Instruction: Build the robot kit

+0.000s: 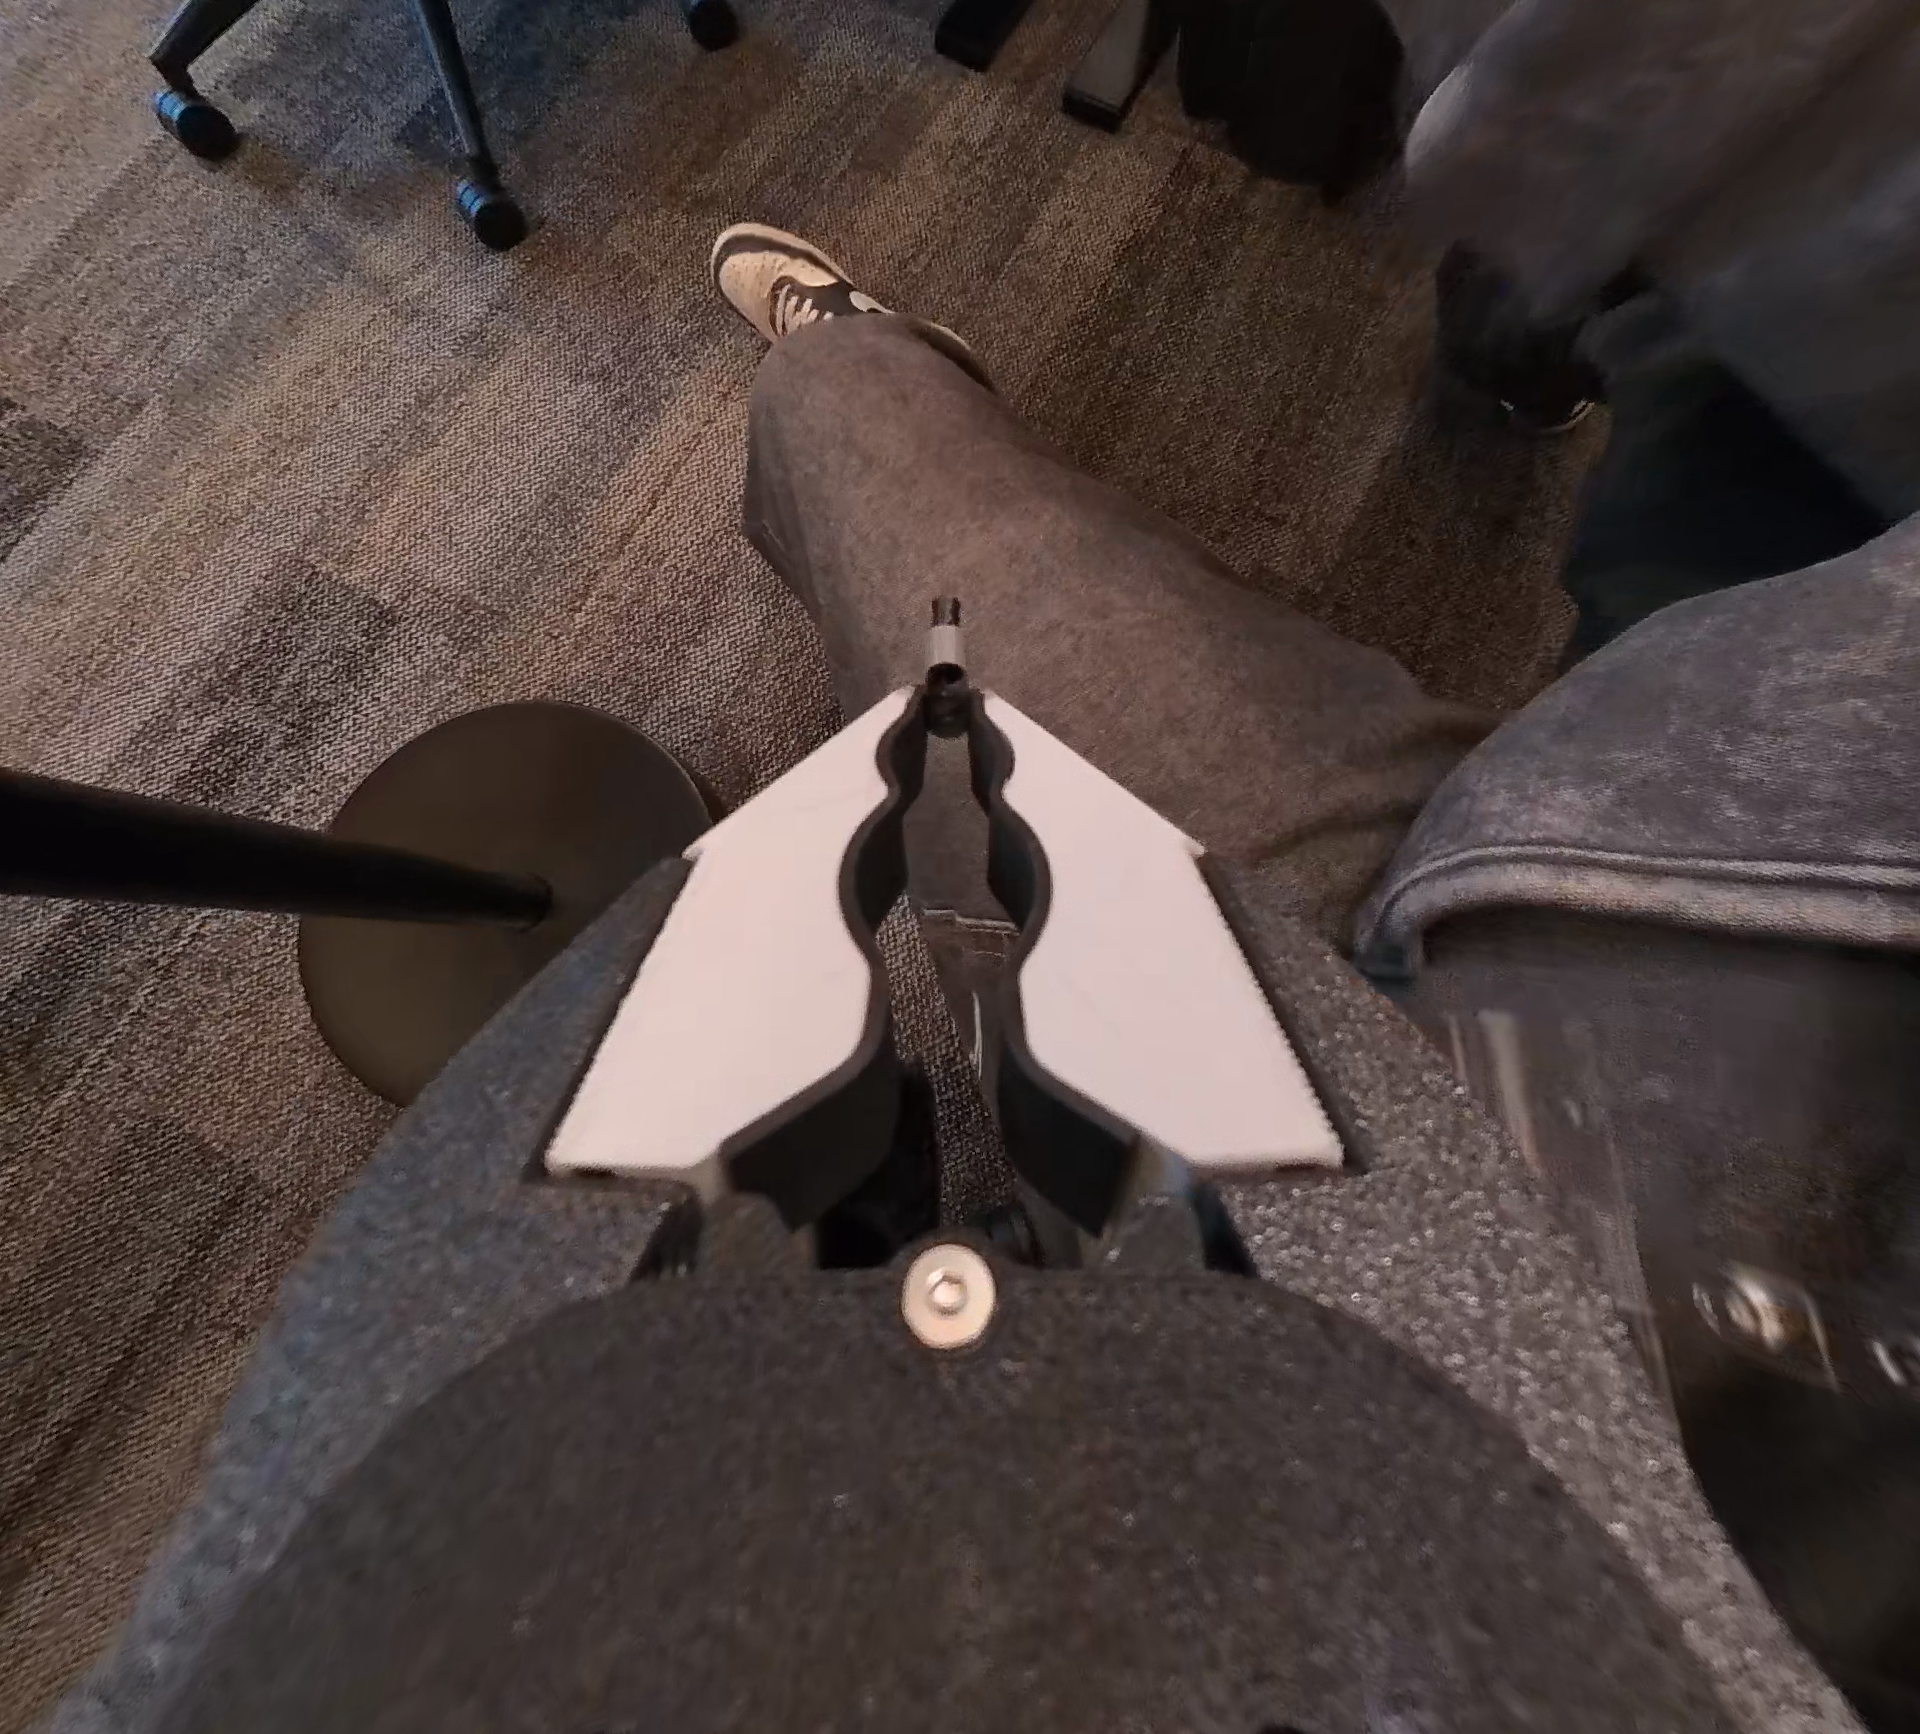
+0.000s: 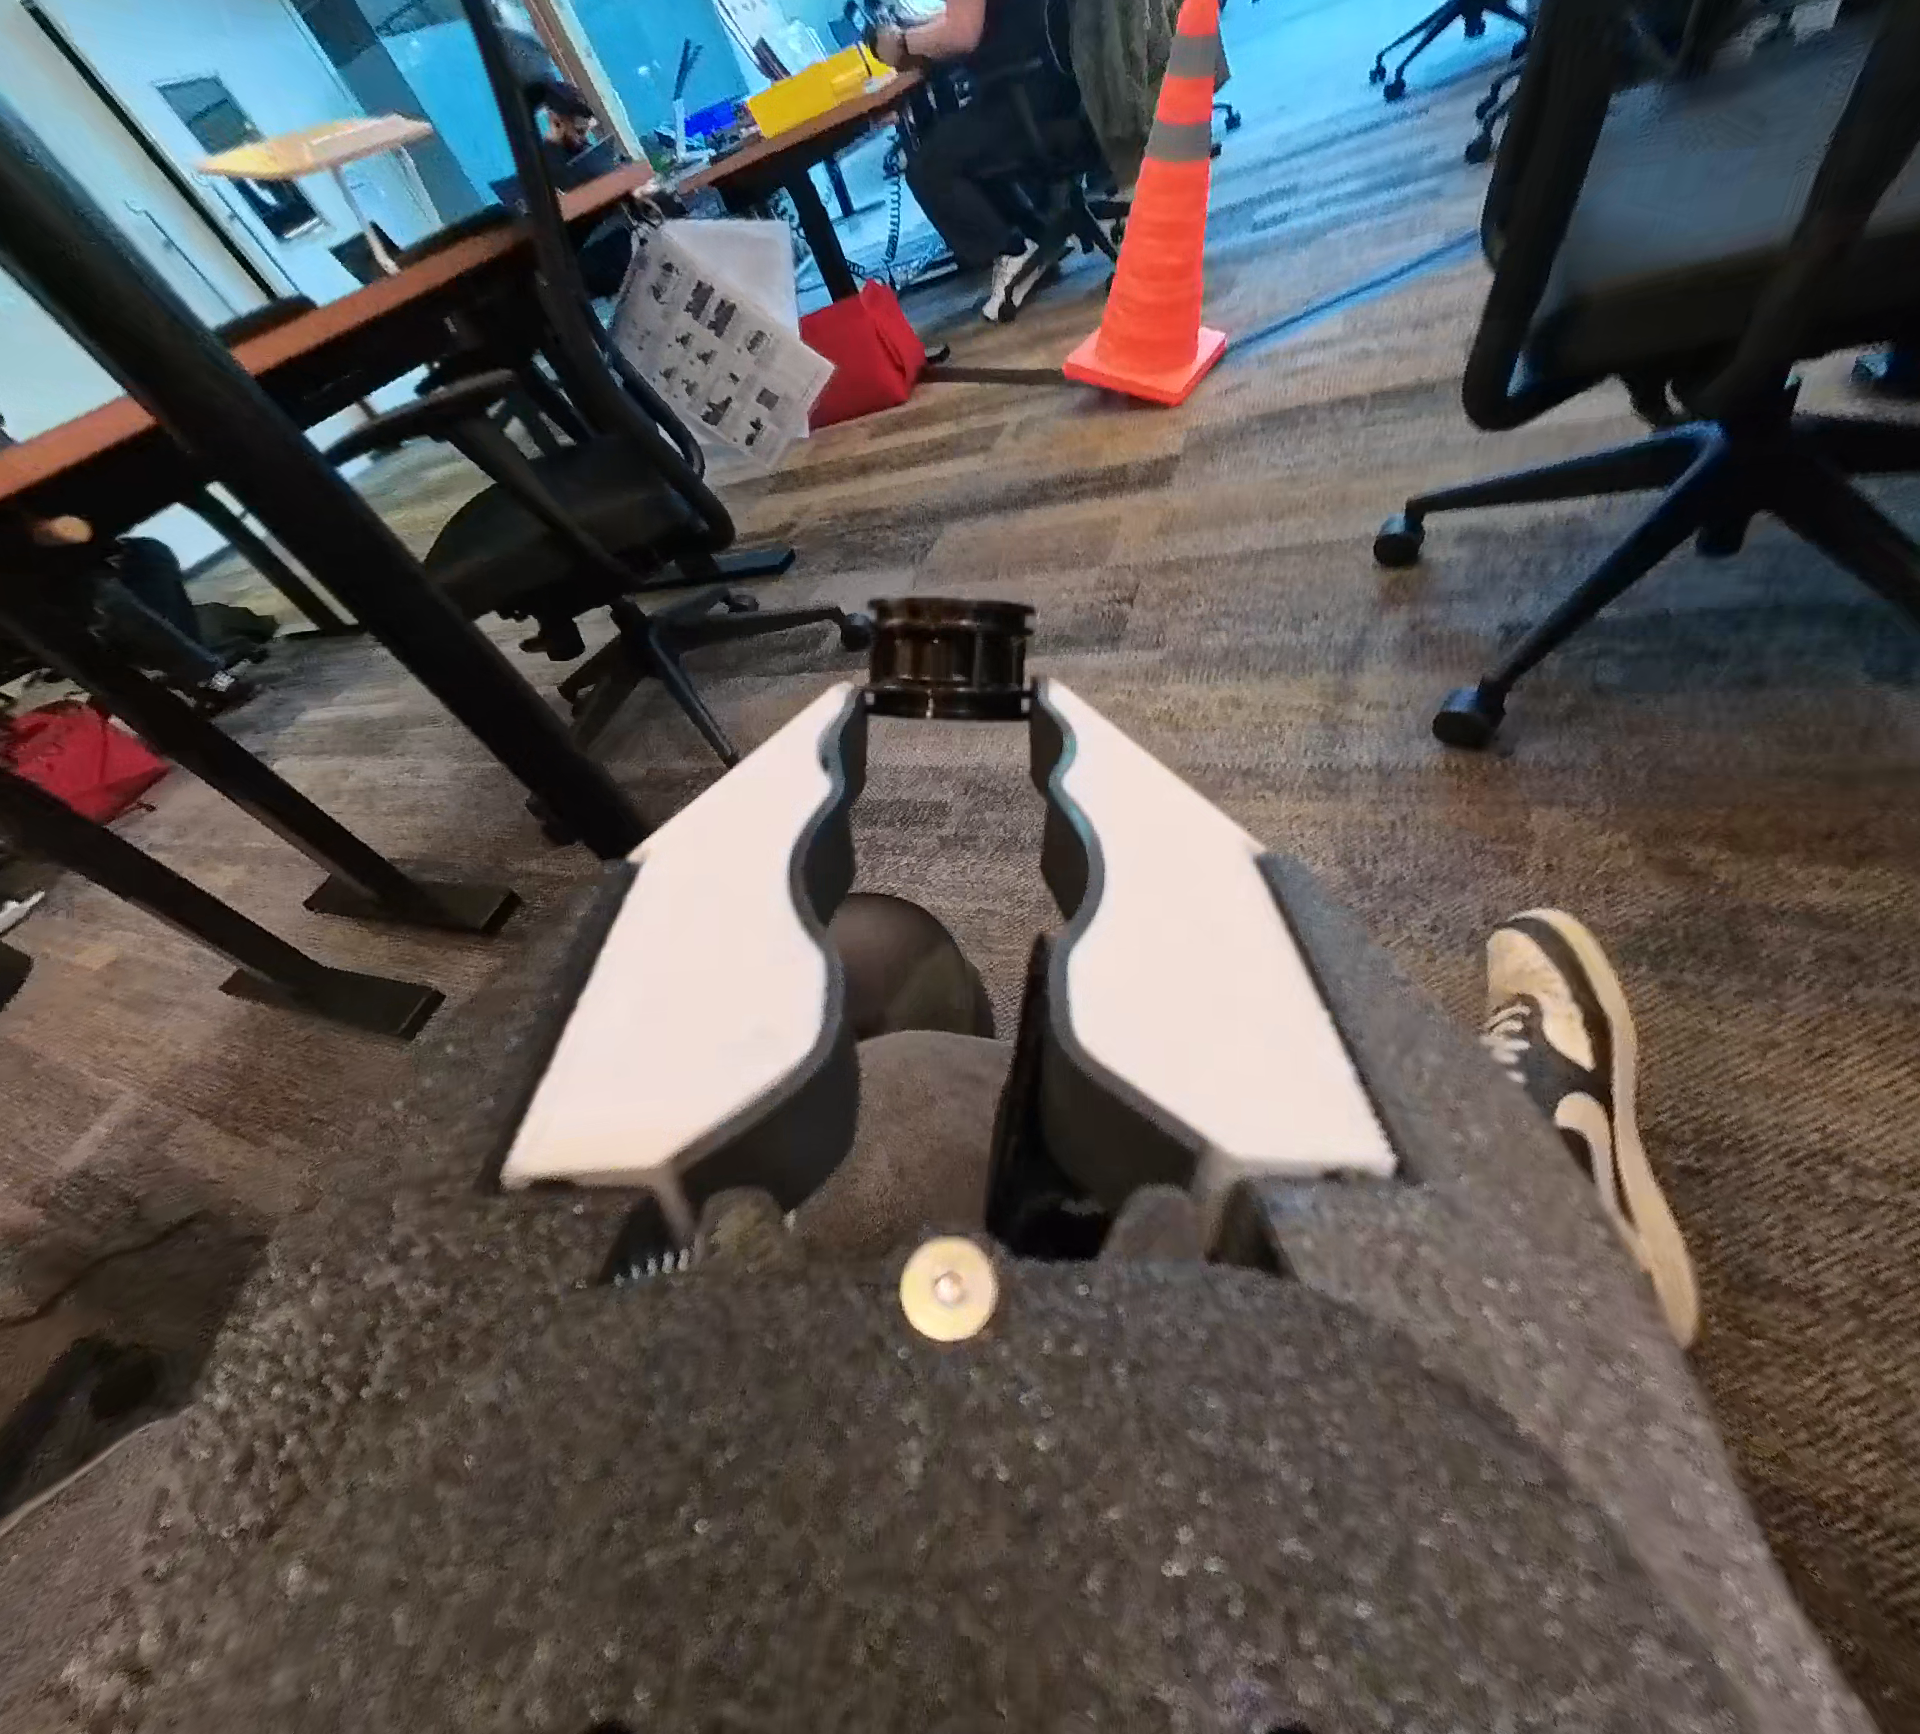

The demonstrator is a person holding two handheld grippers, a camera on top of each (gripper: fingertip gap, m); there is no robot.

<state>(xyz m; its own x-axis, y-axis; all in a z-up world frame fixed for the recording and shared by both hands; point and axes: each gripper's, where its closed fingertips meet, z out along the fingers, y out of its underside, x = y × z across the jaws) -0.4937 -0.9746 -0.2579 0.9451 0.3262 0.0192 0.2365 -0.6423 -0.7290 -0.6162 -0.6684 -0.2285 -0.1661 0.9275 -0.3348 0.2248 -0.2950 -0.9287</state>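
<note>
Left gripper (image 1: 948, 716): fingers drawn nearly together at the tips, pinching a small slender part (image 1: 947, 661). The part is dark with a pale grey band near its far end, tube-like, and sticks out past the fingertips above a grey trouser leg (image 1: 997, 531). Finger faces are smooth white plates with wavy black inner edges; the housing behind is rough, speckled dark grey.

Right gripper (image 2: 948, 697): fingers spread wider, clamping a black ring (image 2: 950, 656) between the tips. The ring is short, round, glossy and grooved around its side, its open mouth upward. It is held above the carpet (image 2: 1299, 697), which is mottled brown and grey.

Surroundings: a black pole on a round flat base (image 1: 499, 853) beside the left gripper; a black and cream shoe (image 2: 1579, 1092) near the right gripper; an orange ribbed cone (image 2: 1169, 209) and wheeled office chairs (image 2: 1704, 334) farther off.
</note>
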